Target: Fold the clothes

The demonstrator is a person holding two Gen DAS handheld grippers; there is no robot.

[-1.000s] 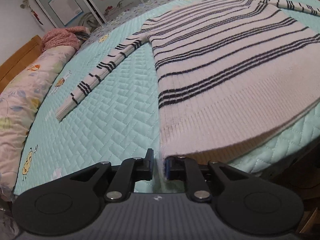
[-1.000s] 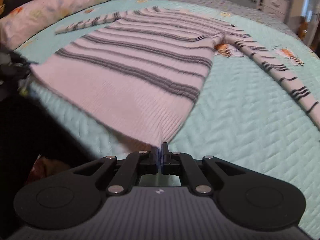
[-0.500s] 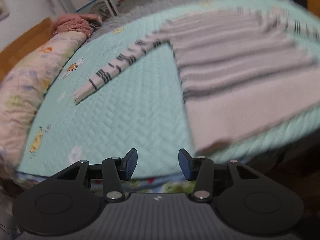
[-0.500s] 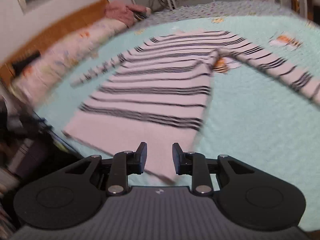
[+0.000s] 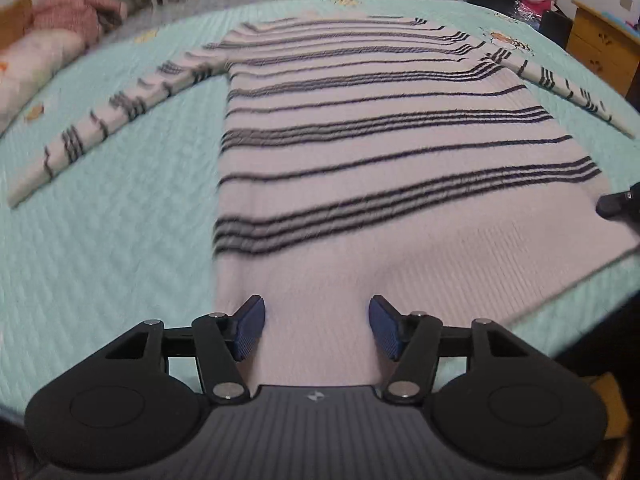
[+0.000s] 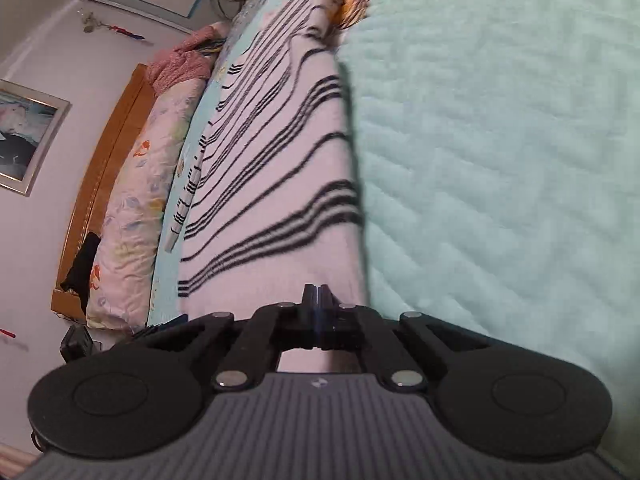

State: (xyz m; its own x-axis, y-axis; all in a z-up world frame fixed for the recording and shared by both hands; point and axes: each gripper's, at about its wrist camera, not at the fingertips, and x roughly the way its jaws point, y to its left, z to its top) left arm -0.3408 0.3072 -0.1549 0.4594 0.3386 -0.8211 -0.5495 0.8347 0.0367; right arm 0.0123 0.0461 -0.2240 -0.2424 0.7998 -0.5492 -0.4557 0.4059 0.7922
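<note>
A white sweater with dark stripes (image 5: 380,140) lies spread flat on the mint quilted bed (image 5: 112,240), both sleeves out to the sides. My left gripper (image 5: 316,328) hovers over the ribbed hem with its jaws opening; the fabric lies under the gap, untouched by the pads. In the rolled right wrist view, my right gripper (image 6: 318,300) is shut over the sweater (image 6: 272,184), close to its side edge. Whether fabric is pinched between those fingers I cannot tell. A dark part of the right gripper (image 5: 618,204) shows at the sweater's right side.
A floral pillow (image 6: 132,208) and a pink garment (image 6: 180,60) lie along the wooden headboard (image 6: 100,184). A wooden dresser (image 5: 604,48) stands beyond the bed's far right corner. Bare quilt (image 6: 500,160) stretches beside the sweater. The bed's near edge runs just below the hem.
Both grippers let go of the hem corners they held. The left one opened wide and swung over the hem's middle. The right one opened, rolled, then shut by the sweater's side.
</note>
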